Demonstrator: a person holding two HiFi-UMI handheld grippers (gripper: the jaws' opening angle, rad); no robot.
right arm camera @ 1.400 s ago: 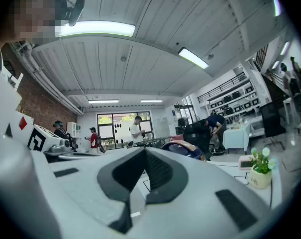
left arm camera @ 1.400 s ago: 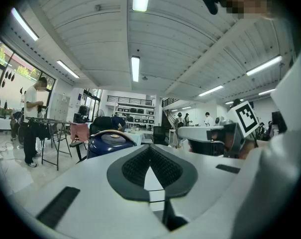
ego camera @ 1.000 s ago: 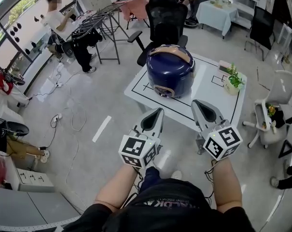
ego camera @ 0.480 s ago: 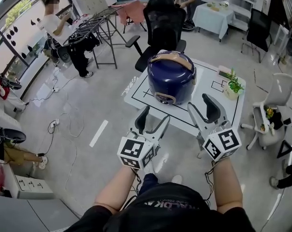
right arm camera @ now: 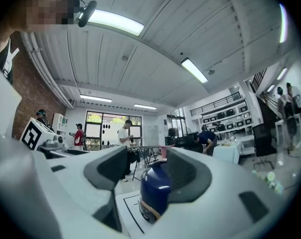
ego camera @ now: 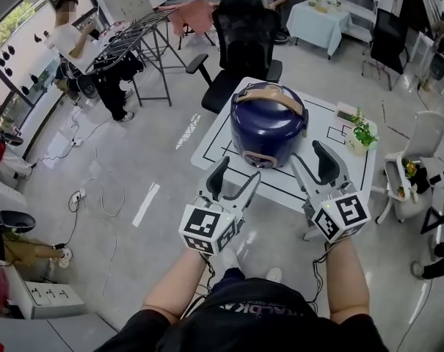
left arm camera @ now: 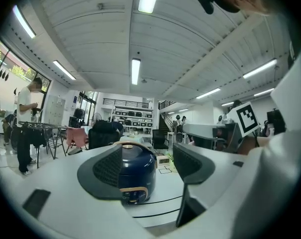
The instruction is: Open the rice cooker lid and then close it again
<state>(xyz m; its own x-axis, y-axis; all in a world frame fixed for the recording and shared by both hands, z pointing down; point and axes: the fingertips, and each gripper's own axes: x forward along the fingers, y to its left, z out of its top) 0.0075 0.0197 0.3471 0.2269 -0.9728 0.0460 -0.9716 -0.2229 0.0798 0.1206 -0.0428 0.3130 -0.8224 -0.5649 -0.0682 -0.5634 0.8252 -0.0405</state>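
Just short of the rice cooker (ego camera: 268, 127), to its left, the left gripper (ego camera: 238, 174) has its jaws spread wide and empty; a second earlier they were together. Centre: the cooker, lid down, on the white table (ego camera: 216, 132). To its right, the right gripper (ego camera: 310, 158) has likewise spread and grips nothing. Both have drawn nearer the cooker.

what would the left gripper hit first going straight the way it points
Likely the blue rice cooker, framed between the left gripper's open fingers; nothing shows in between, though depth is unclear.
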